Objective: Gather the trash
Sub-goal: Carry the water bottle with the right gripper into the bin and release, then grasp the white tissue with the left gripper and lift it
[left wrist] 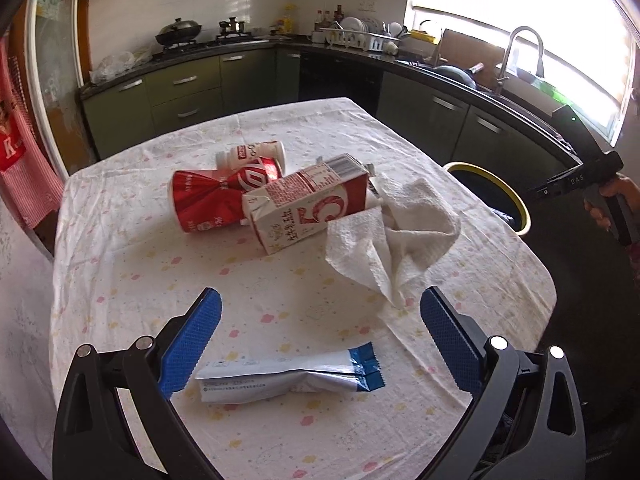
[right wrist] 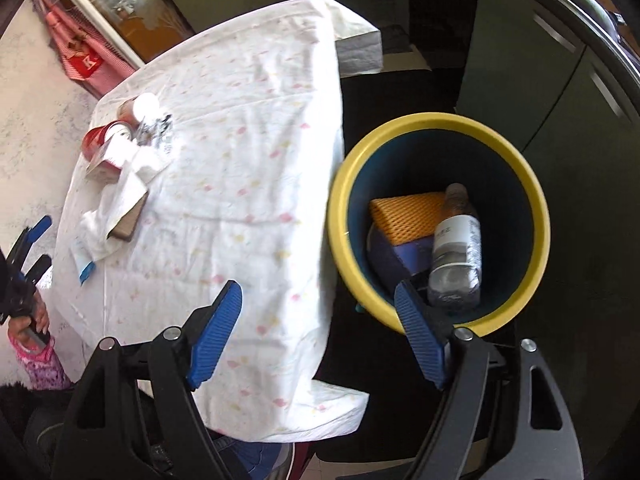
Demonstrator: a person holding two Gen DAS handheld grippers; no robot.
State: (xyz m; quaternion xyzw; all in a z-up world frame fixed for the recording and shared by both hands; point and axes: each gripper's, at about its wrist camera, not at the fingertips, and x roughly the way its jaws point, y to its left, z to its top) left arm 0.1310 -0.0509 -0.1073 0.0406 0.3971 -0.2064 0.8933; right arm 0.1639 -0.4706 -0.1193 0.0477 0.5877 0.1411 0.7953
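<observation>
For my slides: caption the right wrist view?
Open right gripper above yellow-rimmed bin holding a plastic bottle.

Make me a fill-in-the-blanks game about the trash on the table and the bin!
1. The bin beside the table has a ____ rim.
2. Inside the bin, a clear plastic bottle lies beside an ____ foam net.
3. The left gripper hovers open above a ____-ended wrapper.
4. The milk carton shows a big red number ____.

Missing words: yellow; orange; blue; 5
</observation>
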